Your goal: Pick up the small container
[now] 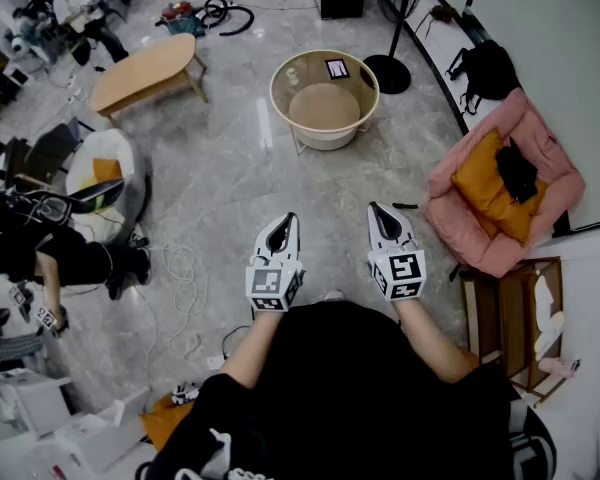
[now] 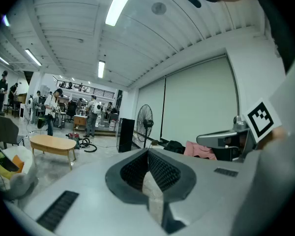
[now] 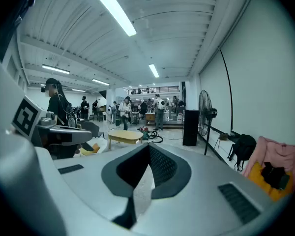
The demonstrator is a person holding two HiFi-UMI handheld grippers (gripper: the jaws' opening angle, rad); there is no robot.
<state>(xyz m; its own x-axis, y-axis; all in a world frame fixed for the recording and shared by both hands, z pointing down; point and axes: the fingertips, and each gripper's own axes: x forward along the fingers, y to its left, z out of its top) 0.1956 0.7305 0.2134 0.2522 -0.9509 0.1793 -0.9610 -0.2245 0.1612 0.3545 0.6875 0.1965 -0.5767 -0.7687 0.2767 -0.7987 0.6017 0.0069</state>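
Ahead, small pale container [image 1: 293, 74] on round, rimmed cream table [image 1: 276, 100]

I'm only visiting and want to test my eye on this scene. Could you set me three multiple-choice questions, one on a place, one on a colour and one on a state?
1. Where does the round cream basket-shaped table stand?
A. On the floor ahead of both grippers
B. Between the two grippers
C. On a shelf

2. What colour is the padded floor seat at the person's right?
A. Blue
B. Pink
C. Green

3. How do the fingers of the left gripper and the right gripper stand?
A. Shut, with nothing between them
B. Wide open
C. Shut on a cup

Answers:
1 A: the head view shows the table on the floor beyond both grippers' tips.
2 B: its cover is pink, with an orange cushion lying on it.
3 A: each gripper view shows the fingers together and empty.
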